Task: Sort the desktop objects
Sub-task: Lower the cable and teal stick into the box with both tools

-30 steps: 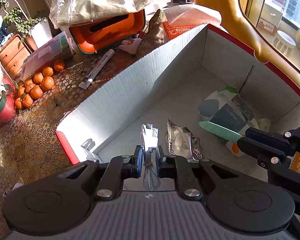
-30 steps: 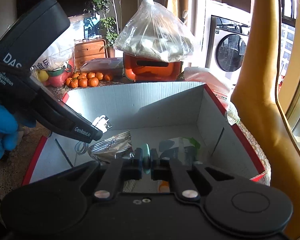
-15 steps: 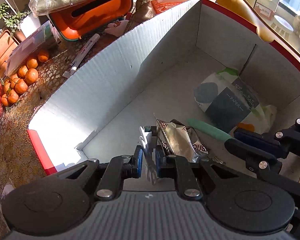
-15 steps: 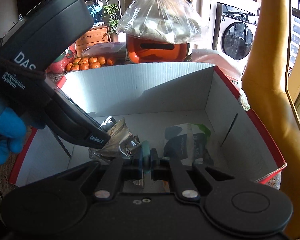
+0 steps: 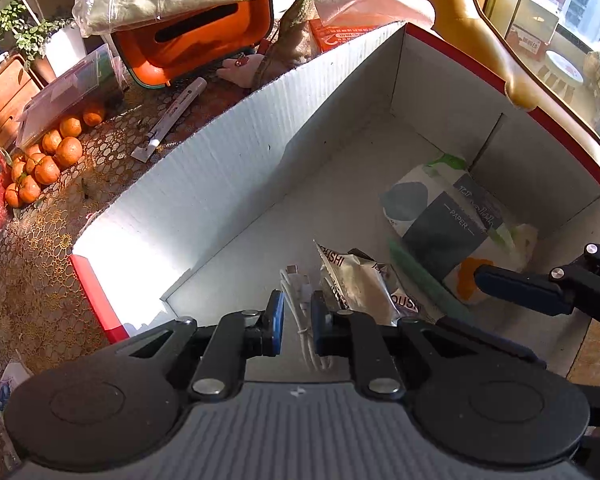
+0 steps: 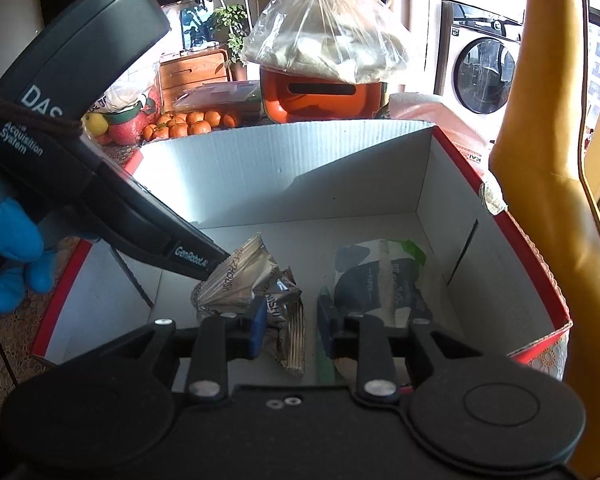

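Now both tongs, left tongs and right tongs, gape (cable between, unpinched).

One cardboard box holds four things: one white cable, one silver snack packet, one green-handled tool and one tissue pack. Outside it lie about ten oranges, one orange case, one white pen-like stick and one clear plastic container. Two hand-held grippers are in view, the left hand-held gripper and the right hand-held gripper.
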A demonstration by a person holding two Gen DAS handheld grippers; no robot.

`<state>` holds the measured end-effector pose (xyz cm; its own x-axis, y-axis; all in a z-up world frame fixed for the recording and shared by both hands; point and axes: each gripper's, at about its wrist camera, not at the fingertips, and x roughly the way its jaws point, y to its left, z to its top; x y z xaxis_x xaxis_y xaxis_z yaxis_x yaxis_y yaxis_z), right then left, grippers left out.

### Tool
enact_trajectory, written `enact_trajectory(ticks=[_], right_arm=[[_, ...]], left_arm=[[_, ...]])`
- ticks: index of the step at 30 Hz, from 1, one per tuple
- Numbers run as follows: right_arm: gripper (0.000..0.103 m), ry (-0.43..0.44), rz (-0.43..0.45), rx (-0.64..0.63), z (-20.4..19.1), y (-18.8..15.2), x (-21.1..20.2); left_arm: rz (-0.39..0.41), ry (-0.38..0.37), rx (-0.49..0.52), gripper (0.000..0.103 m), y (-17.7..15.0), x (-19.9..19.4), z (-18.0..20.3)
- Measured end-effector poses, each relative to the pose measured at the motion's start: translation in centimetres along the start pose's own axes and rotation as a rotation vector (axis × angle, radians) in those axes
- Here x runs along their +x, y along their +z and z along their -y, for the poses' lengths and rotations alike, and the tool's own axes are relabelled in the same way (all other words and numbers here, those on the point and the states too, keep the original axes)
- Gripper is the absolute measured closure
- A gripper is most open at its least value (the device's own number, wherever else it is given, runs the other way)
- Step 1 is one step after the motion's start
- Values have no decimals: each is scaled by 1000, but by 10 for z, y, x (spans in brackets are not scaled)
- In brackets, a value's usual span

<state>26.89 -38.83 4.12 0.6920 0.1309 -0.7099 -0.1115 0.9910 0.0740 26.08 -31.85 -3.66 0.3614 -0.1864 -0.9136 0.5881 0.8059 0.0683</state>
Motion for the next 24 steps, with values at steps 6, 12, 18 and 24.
enact_trajectory(ticks=[6,12,18,24], right_arm=[[66,-14,3,8,-1,1,-12],[63,-20,12,22,-4,3,-28],[58,-32,28,-5,-18,7,-43],[57,-52,56,-11,-30,8,-59]], left_arm=[[50,-33,-2,90,-7,-21,-1],[102,-57,-5,90,-19,-46,-1],[161,-75,-12,90,-35,-70,-7],[218,-73,-28,90,-52,-93,-14]])
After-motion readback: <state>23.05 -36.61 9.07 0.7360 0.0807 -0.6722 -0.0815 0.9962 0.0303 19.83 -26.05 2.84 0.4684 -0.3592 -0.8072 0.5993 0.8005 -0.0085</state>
